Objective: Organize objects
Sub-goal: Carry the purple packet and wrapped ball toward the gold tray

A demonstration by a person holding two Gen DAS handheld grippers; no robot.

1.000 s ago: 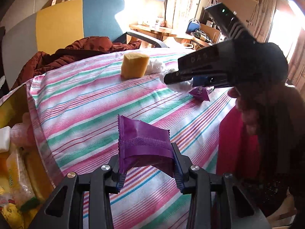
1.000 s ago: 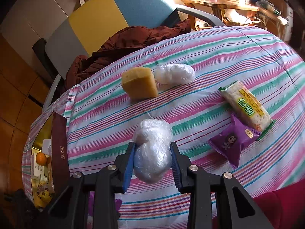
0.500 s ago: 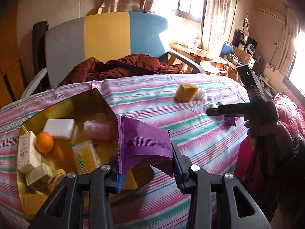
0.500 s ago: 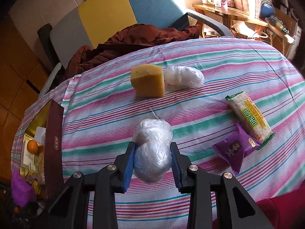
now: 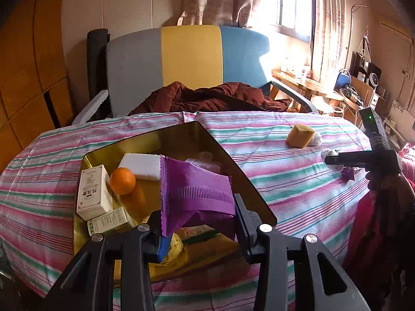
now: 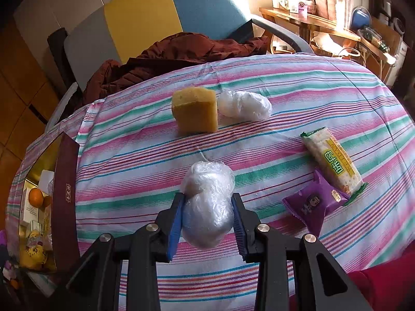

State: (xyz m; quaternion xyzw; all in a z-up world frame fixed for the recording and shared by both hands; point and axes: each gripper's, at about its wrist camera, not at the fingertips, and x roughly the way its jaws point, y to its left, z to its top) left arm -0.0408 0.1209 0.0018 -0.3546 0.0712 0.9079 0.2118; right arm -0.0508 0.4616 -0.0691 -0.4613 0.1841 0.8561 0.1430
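Observation:
My left gripper (image 5: pixel 198 223) is shut on a purple snack packet (image 5: pixel 194 194) and holds it above the near part of the gold box (image 5: pixel 181 140). The box holds an orange (image 5: pixel 122 181), a white bar (image 5: pixel 142 166), small cartons (image 5: pixel 93 193) and other packets. My right gripper (image 6: pixel 207 215) is shut on a clear plastic-wrapped bundle (image 6: pixel 207 202) above the striped tablecloth. On the cloth lie a yellow sponge block (image 6: pixel 195 112), a second wrapped bundle (image 6: pixel 245 106), a green-edged cracker pack (image 6: pixel 333 162) and another purple packet (image 6: pixel 315 203).
The box also shows at the left edge of the right wrist view (image 6: pixel 64 199). A colour-block chair (image 5: pixel 192 62) with a maroon jacket (image 5: pixel 207 98) stands behind the round table. The right gripper body (image 5: pixel 363 159) hangs at the table's right side. A cluttered desk (image 6: pixel 324 20) is behind.
My left gripper swung left with the purple packet, from over the bare cloth to over the gold box. My right gripper kept the wrapped bundle and drew back slightly.

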